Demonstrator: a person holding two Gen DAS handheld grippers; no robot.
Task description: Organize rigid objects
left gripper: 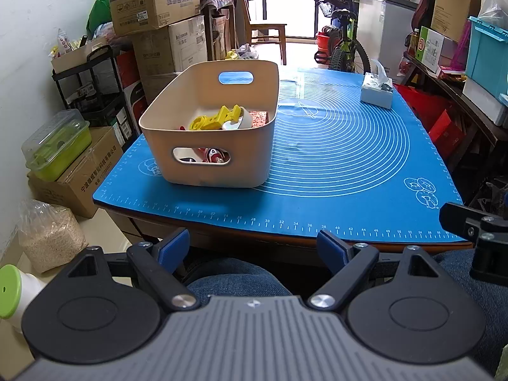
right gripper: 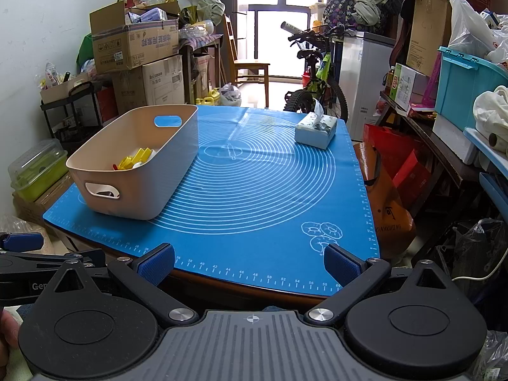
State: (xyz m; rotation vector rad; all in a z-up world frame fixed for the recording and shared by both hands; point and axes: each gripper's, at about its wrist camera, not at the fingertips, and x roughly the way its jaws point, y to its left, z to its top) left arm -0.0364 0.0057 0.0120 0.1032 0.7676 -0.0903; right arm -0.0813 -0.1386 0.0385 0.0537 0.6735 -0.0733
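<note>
A blue mat (left gripper: 333, 165) printed with white rings and ruler marks covers a wooden table (left gripper: 254, 241) filling the middle of both views. Around it the room is crowded: stacked boxes (left gripper: 152, 3) at upper left, a chair (left gripper: 263, 28) and a bicycle (left gripper: 343, 44) before a bright window at top centre, shelves with a teal bin (right gripper: 466, 85) at right.

On the mat's left side stands a beige bin (left gripper: 209, 158) with cut-out handles. Inside it lie a yellow toy (left gripper: 219, 117), something white and some red pieces, partly hidden by its walls. A tissue box (right gripper: 316, 130) sits at the mat's far right, well apart.

My left gripper (left gripper: 254, 247) and right gripper (right gripper: 249, 263) sit at the bottom of the frames, short of the table edge, jaws spread wide and empty. Denim-clad knees (left gripper: 235, 279) show below.
</note>
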